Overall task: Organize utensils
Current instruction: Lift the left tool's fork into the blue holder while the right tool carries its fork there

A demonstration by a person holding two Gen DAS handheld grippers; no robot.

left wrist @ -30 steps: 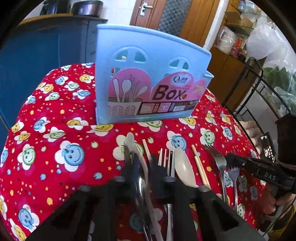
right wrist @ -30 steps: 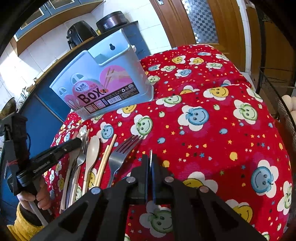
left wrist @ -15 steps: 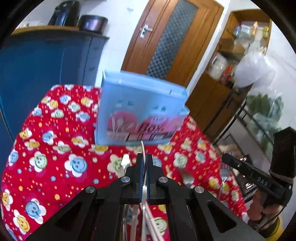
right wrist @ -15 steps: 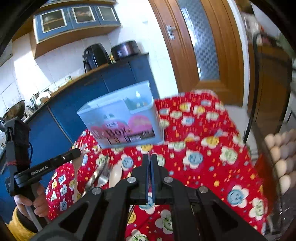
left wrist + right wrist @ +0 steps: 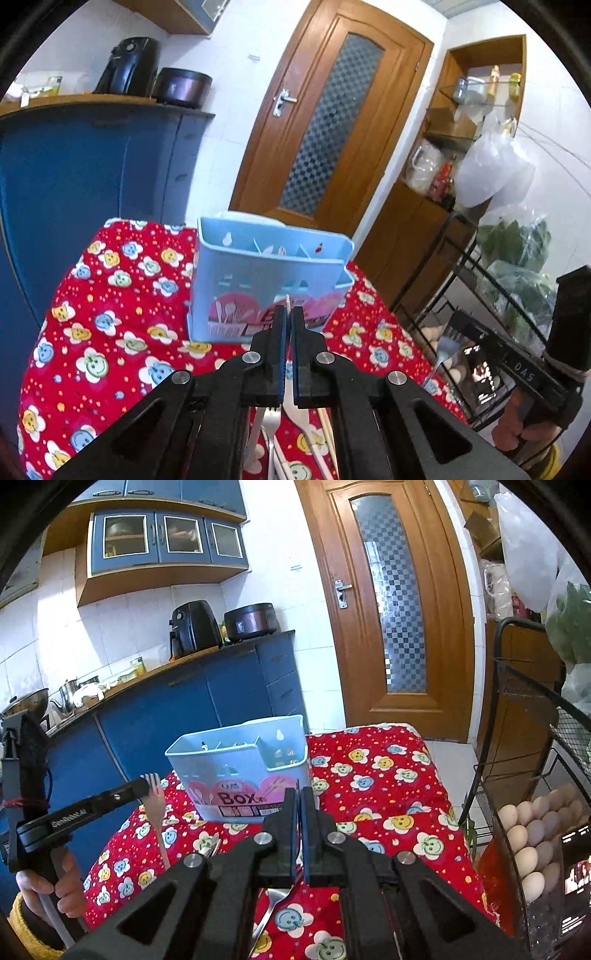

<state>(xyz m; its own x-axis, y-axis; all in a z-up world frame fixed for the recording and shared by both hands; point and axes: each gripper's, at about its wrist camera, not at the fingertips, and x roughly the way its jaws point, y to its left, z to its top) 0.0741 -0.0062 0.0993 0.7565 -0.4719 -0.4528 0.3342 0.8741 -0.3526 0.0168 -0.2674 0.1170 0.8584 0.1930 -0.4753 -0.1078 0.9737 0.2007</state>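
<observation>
Each claw is closed on a fork and raised above the red flowered counter (image 5: 110,332). The left claw (image 5: 287,325) is clamped on a pale plastic fork (image 5: 155,805), seen from the right wrist view with tines up and handle hanging down; the right claw (image 5: 298,801) is pinched on a metal fork (image 5: 445,350), whose handle is seen below the jaws. The blue utensil box (image 5: 240,775) stands on the counter ahead of both claws, its top open and divided into compartments by thin walls. More cutlery (image 5: 295,424) lies on the cloth below the left claw. The step in hand is judged to be carrying the forks to the box. It would be done well if each fork were brought over one compartment, held nearly upright, lowered until the handle is inside the walls, and only then released, so that the light box is not tipped or pushed.
</observation>
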